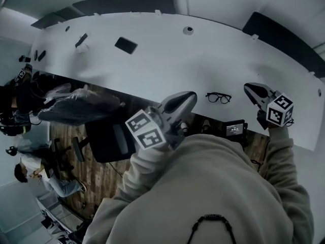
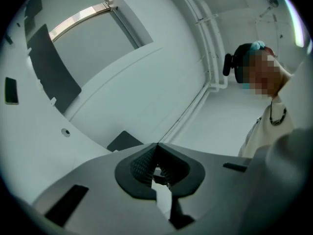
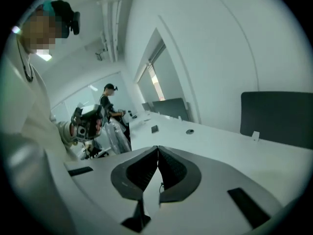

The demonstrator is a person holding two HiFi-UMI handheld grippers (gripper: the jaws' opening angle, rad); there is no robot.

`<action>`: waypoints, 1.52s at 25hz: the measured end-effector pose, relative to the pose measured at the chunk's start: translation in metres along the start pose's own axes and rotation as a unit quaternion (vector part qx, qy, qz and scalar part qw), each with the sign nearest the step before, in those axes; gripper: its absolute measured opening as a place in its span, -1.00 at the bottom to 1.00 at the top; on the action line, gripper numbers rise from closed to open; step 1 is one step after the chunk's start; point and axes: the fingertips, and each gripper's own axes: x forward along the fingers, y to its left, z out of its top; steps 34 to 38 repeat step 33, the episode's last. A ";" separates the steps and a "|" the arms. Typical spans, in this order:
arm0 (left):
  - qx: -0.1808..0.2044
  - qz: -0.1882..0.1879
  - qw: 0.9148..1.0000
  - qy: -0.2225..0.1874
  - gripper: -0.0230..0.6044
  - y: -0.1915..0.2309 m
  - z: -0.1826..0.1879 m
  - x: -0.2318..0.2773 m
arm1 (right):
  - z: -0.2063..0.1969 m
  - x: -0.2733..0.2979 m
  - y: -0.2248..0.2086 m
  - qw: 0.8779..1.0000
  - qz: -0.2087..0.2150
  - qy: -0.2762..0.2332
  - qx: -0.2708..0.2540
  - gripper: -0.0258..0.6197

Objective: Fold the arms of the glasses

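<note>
Black glasses [image 1: 218, 97] lie on the white table [image 1: 167, 60] between the left claw [image 1: 190, 95] and right claw [image 1: 248, 87], both closed and empty.

No words or numbers can be read anywhere. The left cube [image 1: 147, 130], on the left gripper [image 1: 191, 96], and the right cube [image 1: 280, 110], on the right gripper [image 1: 247, 88], each carry black and white square patterns, not letters. A small black box [image 1: 235, 130] by the near edge of the table [image 1: 167, 60], right of the middle, has a little screen with tiny white marks, too small to read.
</note>
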 end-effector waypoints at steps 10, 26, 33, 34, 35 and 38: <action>0.155 0.003 0.977 0.145 -0.91 0.006 -0.042 0.053 | 0.020 -0.059 0.020 0.993 -0.060 -0.099 0.021 -0.86; 0.168 -0.047 0.971 0.161 -0.91 -0.012 -0.051 0.081 | 0.031 -0.080 0.024 0.992 -0.078 -0.093 -0.016 -0.86; 0.158 -0.044 0.974 0.157 -0.91 -0.012 -0.051 0.080 | 0.037 -0.079 0.027 0.993 -0.070 -0.095 -0.023 -0.86; 0.158 -0.044 0.974 0.157 -0.91 -0.012 -0.051 0.080 | 0.037 -0.079 0.027 0.993 -0.070 -0.095 -0.023 -0.86; 0.158 -0.044 0.974 0.157 -0.91 -0.012 -0.051 0.080 | 0.037 -0.079 0.027 0.993 -0.070 -0.095 -0.023 -0.86; 0.158 -0.044 0.974 0.157 -0.91 -0.012 -0.051 0.080 | 0.037 -0.079 0.027 0.993 -0.070 -0.095 -0.023 -0.86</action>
